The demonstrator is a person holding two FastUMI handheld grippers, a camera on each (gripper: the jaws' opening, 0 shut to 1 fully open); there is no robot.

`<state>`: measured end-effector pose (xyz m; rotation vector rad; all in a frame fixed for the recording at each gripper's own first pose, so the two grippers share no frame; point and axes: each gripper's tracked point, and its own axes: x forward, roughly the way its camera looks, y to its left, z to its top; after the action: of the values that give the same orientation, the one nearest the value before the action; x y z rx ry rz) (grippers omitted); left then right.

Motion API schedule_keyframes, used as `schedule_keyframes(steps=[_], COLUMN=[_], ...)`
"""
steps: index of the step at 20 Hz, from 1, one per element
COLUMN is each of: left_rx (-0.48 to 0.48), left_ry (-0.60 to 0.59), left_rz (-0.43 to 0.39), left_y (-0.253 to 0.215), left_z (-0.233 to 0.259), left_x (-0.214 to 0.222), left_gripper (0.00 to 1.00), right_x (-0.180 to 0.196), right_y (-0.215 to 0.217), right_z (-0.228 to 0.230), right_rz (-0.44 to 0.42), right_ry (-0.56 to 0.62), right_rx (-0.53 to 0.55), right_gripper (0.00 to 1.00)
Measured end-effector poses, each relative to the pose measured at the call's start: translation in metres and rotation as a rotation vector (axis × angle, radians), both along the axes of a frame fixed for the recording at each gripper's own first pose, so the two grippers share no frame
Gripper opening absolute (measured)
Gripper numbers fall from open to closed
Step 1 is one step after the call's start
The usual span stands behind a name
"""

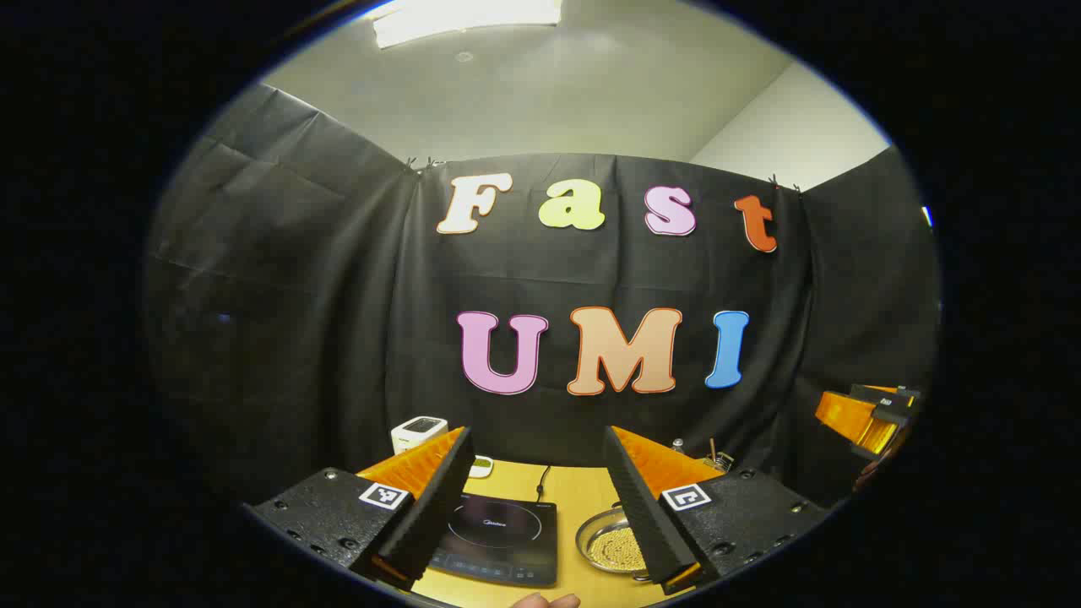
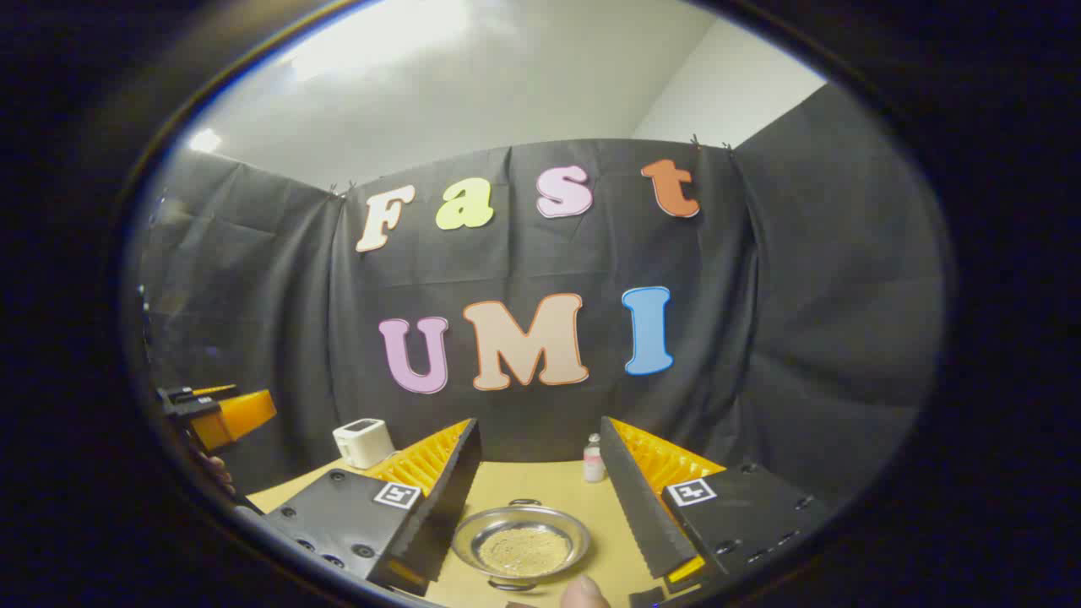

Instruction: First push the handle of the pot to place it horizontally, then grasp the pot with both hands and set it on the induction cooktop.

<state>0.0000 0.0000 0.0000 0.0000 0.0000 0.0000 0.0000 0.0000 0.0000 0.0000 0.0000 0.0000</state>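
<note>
- The pot (image 2: 520, 545), a shallow metal one with something pale and grainy in it, sits on the wooden table (image 2: 540, 481), not on the cooktop. So the main part of the job is not yet done.
- The cooktop (image 1: 498, 539) lies flat on the table with nothing on its glass; in the left gripper view the pot (image 1: 610, 542) is just to its right, close beside it but apart.
- The left gripper (image 1: 540, 507) is held above the table with its jaws wide open, gripping nothing.
- The right gripper (image 2: 540, 507) is likewise up in the air, jaws spread, with the pot framed between the fingers but well below them.
- Small loop handles show at the pot's near and far edges in the right gripper view; I cannot tell whether a handle has yet been pushed level.
- By my reckoning it is the very start: the handle push, the two-handed grasp and the lift onto the cooktop all remain.
- A small white box (image 2: 363, 442) and a little bottle (image 2: 594, 460) stand towards the back of the table, clear of the route.
</note>
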Motion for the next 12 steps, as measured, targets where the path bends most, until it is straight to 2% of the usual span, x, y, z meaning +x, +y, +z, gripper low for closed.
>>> schedule_keyframes(steps=[2,4,5,6,8,9,11,12], left_rx=[-0.006,0.030,0.059,0.070,0.072,0.069,0.062,0.069], left_ry=[0.007,-0.011,-0.011,-0.012,-0.043,-0.038,-0.024,-0.022], left_rz=[0.007,-0.004,-0.001,-0.001,0.007,0.008,-0.011,-0.014], left_y=[-0.002,0.000,0.005,0.007,0.013,0.014,0.010,0.011], left_z=[-0.001,0.004,0.008,0.011,0.020,0.020,0.013,0.013], left_x=[0.004,0.004,0.008,0.008,0.012,0.013,0.012,0.012], left_gripper=[0.88,0.89,0.88,0.88,0.88,0.88,0.88,0.93], right_x=[0.003,0.004,0.008,0.010,0.015,0.018,0.018,0.018], right_y=[-0.002,-0.002,-0.002,0.004,0.012,0.013,0.022,0.024], right_z=[-0.001,0.001,0.004,0.005,0.003,0.001,0.003,0.004], right_rz=[0.014,0.007,-0.002,0.006,0.021,0.020,0.025,0.026], right_ry=[-0.006,-0.009,-0.009,-0.007,-0.003,0.002,-0.004,-0.005], right_rx=[-0.041,-0.022,-0.001,0.013,0.006,-0.001,0.003,-0.002], right_gripper=[0.87,0.87,0.90,0.87,0.87,0.90,0.87,0.90])
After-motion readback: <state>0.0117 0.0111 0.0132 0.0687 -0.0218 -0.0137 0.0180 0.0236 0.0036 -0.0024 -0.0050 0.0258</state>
